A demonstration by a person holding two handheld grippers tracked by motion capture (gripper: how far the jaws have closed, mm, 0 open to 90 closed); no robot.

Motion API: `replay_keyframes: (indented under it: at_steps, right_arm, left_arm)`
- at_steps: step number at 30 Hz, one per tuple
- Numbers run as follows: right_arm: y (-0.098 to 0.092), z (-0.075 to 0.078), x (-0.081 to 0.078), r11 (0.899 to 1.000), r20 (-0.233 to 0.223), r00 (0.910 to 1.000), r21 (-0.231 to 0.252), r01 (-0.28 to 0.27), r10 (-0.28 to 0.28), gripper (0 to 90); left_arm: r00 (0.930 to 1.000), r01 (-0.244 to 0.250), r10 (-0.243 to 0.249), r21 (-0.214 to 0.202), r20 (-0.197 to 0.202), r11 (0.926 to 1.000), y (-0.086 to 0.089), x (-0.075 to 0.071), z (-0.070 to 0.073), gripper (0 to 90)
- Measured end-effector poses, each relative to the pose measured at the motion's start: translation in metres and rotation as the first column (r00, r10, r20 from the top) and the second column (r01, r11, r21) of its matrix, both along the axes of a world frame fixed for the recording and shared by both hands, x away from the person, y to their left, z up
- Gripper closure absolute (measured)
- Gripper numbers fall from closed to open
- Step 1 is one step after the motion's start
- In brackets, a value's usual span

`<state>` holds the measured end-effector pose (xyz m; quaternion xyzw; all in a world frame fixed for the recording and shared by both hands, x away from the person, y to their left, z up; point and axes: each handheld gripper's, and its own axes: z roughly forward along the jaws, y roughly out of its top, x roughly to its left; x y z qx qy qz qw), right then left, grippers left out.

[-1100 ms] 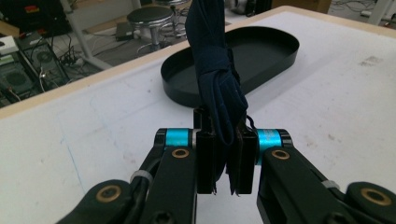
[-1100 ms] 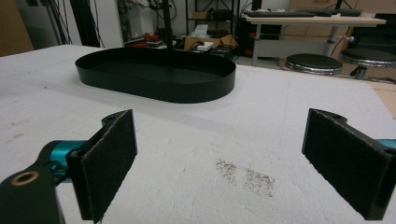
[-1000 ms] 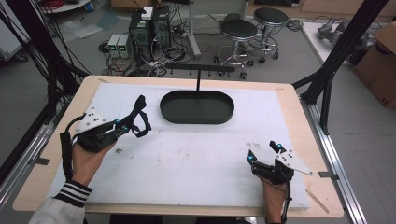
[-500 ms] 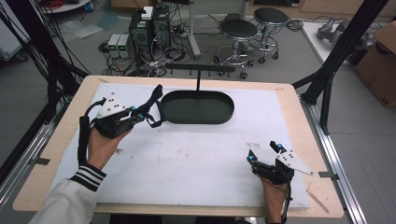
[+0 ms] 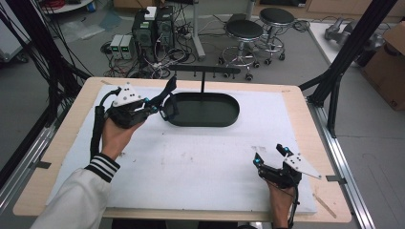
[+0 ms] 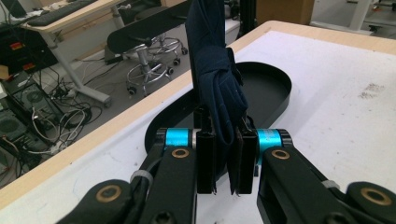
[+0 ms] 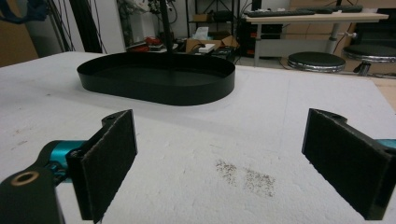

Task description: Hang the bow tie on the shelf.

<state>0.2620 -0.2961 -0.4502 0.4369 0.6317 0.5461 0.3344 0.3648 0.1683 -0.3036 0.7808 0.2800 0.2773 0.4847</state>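
Apparently tray (image 5: 224,121) bare; strap (image 6: 219,88) above rim.

The dark navy strap (image 6: 219,88) is woven cloth, matt and softly creased, and the black oval tray (image 5: 224,119) looks like smooth matt-painted metal with a faint sheen on its wall. The tabletop (image 5: 305,100) is pale bare wood at the rim under a white, slightly rough, scuffed sheet (image 5: 200,167). The right gripper (image 7: 219,168) has matt, grainy black pads (image 7: 112,154) and glossy turquoise metal fittings.
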Motion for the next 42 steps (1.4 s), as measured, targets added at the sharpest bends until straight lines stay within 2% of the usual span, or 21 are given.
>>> replay_keyframes:
  at_steps: [3, 17, 23, 31, 33, 37, 42]
  right_arm:
    - [0.000, 0.000, 0.000, 1.000, 0.000, 1.0000, 0.000, 0.001, -0.001, 9.2]
    - [-0.001, 0.000, 0.000, 1.000, -0.003, 1.0000, 0.013, 0.001, -0.001, 9.2]
    - [-0.001, 0.000, 0.000, 1.000, -0.002, 1.0000, 0.017, 0.002, -0.002, 9.2]
    - [-0.003, 0.000, 0.000, 0.999, -0.007, 1.0000, 0.034, 0.000, 0.000, 9.2]
    - [-0.003, 0.000, 0.000, 0.999, -0.006, 1.0000, 0.033, 0.000, 0.000, 9.2]
    - [-0.003, 0.000, 0.000, 0.999, -0.007, 1.0000, 0.033, 0.000, 0.000, 9.2]
    - [-0.003, 0.000, 0.000, 0.999, -0.009, 1.0000, 0.037, 0.001, -0.001, 9.2]
  left_arm:
    - [1.0000, 0.001, -0.001, -0.015, -0.006, 0.9999, -0.005, 0.008, 0.001, 82.9]
    - [0.9998, 0.012, -0.012, -0.002, 0.014, 0.9999, -0.026, 0.028, 0.010, 82.8]
    - [0.9998, 0.012, -0.012, -0.014, 0.019, 0.9998, -0.035, 0.039, 0.014, 82.9]
    - [0.9995, 0.015, -0.015, 0.017, 0.026, 0.9997, -0.054, 0.059, 0.018, 82.9]
    - [0.9995, 0.012, -0.012, 0.019, 0.030, 0.9998, -0.058, 0.064, 0.020, 82.9]
    - [0.9993, -0.010, 0.010, -0.010, 0.035, 0.9999, -0.063, 0.072, 0.023, 82.9]
    - [0.9986, -0.033, 0.033, -0.017, 0.041, 0.9993, -0.069, 0.082, 0.021, 82.9]
